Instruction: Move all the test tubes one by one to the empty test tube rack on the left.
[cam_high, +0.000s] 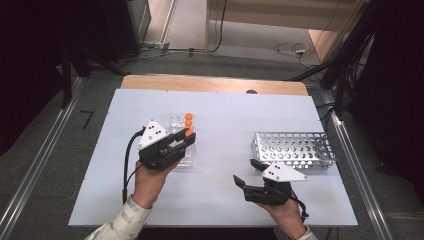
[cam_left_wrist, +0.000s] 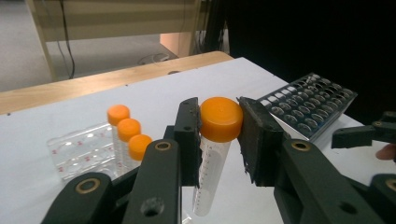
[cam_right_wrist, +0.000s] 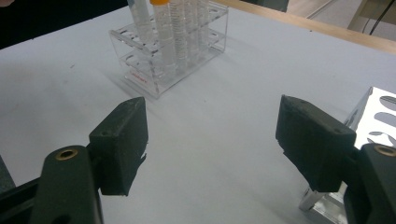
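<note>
My left gripper (cam_high: 186, 137) is shut on the orange cap of a clear plastic tube (cam_left_wrist: 221, 119), which hangs upright between the jaws just above the table. It hovers over a clear plastic rack (cam_high: 176, 120) that holds orange-capped tubes (cam_left_wrist: 128, 129) in a row. My right gripper (cam_high: 244, 170) stands open near the table's front edge, with nothing between its jaws (cam_right_wrist: 212, 133). It points toward the clear rack (cam_right_wrist: 154, 70). A perforated metal rack (cam_high: 295, 149) lies just to its right, with its holes bare.
The white tabletop (cam_high: 225, 115) sits on a wooden board (cam_high: 215, 82) at the back. Bare white surface lies between the two racks. Cables (cam_high: 290, 49) run over the floor beyond the table, and metal rails (cam_high: 350, 155) flank both sides.
</note>
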